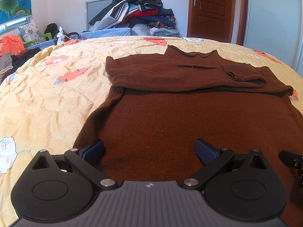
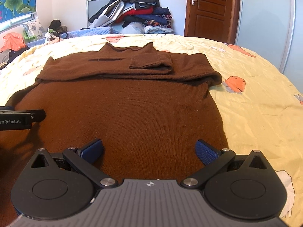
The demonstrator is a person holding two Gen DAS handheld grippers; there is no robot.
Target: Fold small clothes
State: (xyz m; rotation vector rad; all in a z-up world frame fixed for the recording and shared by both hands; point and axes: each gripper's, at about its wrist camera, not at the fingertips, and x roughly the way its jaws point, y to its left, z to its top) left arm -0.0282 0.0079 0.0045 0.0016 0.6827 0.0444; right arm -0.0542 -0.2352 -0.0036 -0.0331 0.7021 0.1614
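Left tongs (image 1: pixel 149 149): spread wide, empty, poised over the near hem area of the brown sweater (image 1: pixel 189 117). Right tongs (image 2: pixel 149 149): likewise spread wide, holding nothing, over the same hem toward its right side. The sweater lies flat on the bed's yellow quilt (image 2: pixel 255 102), both sleeves folded across the chest, one cuff (image 2: pixel 149 62) uppermost. A clothes pile (image 1: pixel 138 9) stands beyond the bed.

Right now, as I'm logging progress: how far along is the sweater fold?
Done: the brown sweater lies flat on the yellow quilt, both sleeves folded across the chest, one cuff on top. In hand: nothing; the left gripper and right gripper hover open over the hem. Left: folding the body up.
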